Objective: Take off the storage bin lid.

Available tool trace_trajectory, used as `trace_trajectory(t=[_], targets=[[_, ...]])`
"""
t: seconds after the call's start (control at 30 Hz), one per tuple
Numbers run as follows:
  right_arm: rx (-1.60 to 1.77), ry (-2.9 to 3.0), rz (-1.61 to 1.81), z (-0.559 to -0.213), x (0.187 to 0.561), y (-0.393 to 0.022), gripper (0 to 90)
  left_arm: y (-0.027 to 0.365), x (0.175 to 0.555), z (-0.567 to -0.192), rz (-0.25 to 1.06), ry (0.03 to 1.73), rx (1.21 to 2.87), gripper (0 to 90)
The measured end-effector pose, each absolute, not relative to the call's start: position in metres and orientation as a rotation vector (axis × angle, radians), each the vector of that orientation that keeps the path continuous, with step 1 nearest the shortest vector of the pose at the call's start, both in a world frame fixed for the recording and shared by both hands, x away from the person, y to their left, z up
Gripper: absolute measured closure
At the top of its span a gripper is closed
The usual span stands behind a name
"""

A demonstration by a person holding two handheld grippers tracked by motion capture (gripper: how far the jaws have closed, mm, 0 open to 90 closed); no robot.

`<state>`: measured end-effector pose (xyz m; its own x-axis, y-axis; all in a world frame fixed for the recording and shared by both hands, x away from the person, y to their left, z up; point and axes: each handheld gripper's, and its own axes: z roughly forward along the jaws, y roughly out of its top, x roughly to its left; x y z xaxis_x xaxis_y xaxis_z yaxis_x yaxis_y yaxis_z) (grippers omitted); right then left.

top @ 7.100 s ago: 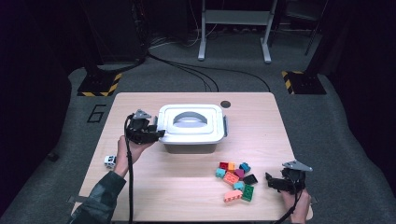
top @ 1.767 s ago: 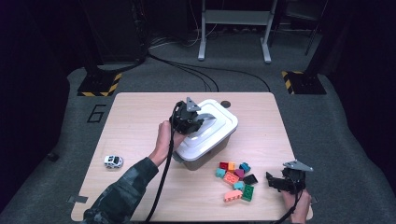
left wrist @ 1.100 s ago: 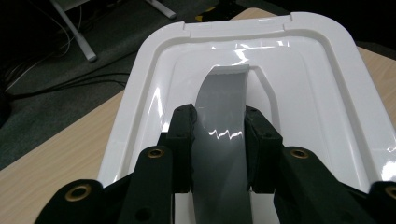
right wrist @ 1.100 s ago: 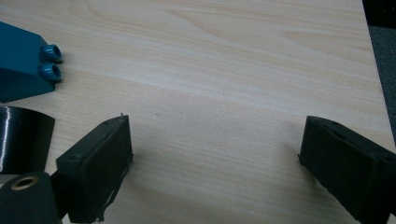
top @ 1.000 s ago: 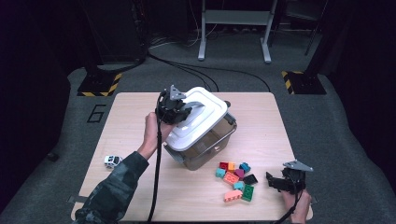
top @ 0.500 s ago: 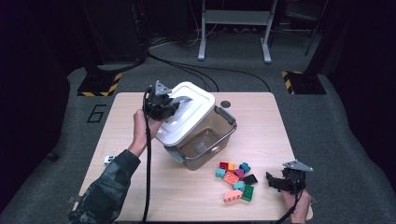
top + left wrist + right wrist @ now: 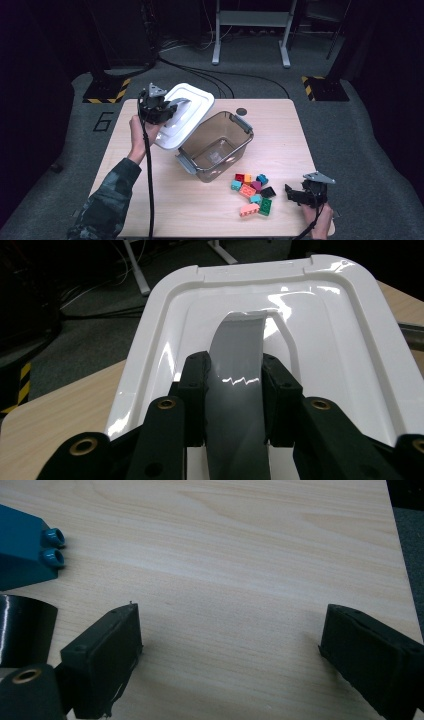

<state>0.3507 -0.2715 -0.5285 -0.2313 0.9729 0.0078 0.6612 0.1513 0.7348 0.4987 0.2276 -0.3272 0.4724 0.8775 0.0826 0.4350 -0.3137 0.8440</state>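
The left gripper point(image 7: 167, 107) is clamped on the grey handle of the white plastic lid point(image 7: 186, 117), held off the clear rectangular plastic bin point(image 7: 216, 146), up-left of it. Bin open; coloured toy bricks point(image 7: 252, 192) lie loose right of it. Right gripper point(image 7: 295, 195), jaws apart, rests beyond them. Worktop point(image 7: 280, 130) behind the bin is free.
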Motion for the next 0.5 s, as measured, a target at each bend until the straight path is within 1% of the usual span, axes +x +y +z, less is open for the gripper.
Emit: trace_trajectory(t=[0.33, 0.5], targets=[[1.558, 1.956, 0.863, -0.528, 0.351, -0.271, 8.7, 0.252, 0.507, -0.336, 0.747, 1.185, 1.882, 67.8], [1.558, 1.956, 0.863, -0.528, 0.351, -0.271, 8.7, 0.263, 0.511, -0.348, 0.776, 1.251, 1.823, 67.8]])
